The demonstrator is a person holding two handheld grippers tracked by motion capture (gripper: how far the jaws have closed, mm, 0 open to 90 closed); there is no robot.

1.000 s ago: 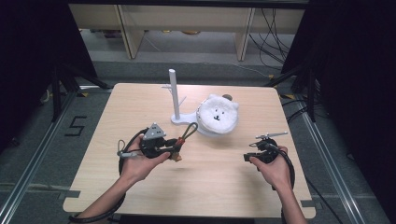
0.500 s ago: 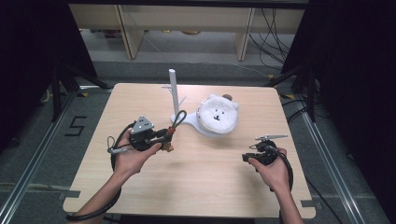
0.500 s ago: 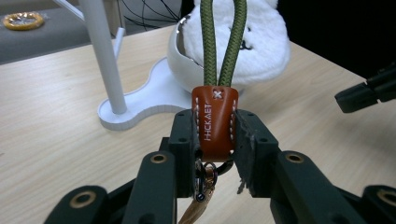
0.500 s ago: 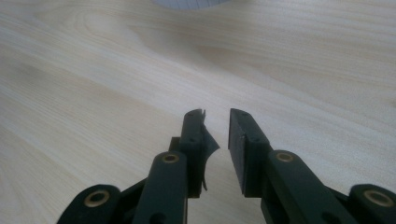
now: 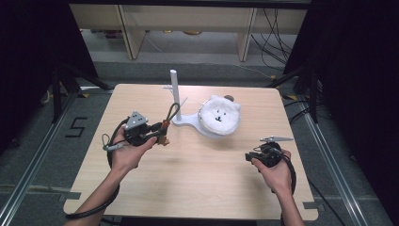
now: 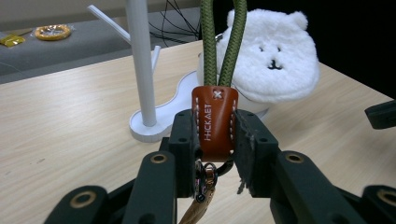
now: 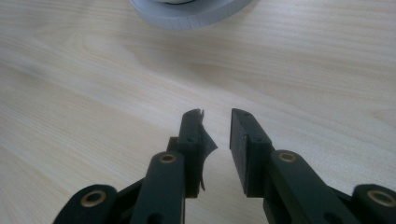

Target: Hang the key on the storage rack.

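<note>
My left gripper (image 5: 161, 134) is shut on a keychain's brown leather tab (image 6: 215, 122), held above the table's left half. Its olive cord loop (image 5: 172, 112) rises from the tab toward the white peg stand (image 5: 174, 89), and a metal clasp (image 6: 204, 179) hangs below the jaws. A white fluffy bear pouch (image 5: 219, 116) rests on the stand's round base, to the right of the pole (image 6: 140, 60). Near the table's right front, my right gripper (image 5: 248, 156) points left; its jaws (image 7: 217, 119) have just opened a little, with nothing between them.
The wooden table (image 5: 211, 188) has bare surface across its front and middle. The stand's base rim (image 7: 187, 18) lies ahead of the right gripper. Shelf legs and cables (image 5: 273, 28) sit on the floor beyond the far edge.
My left hand has carried the keychain leftward and slightly away from the person. The right hand has stayed where it was.
</note>
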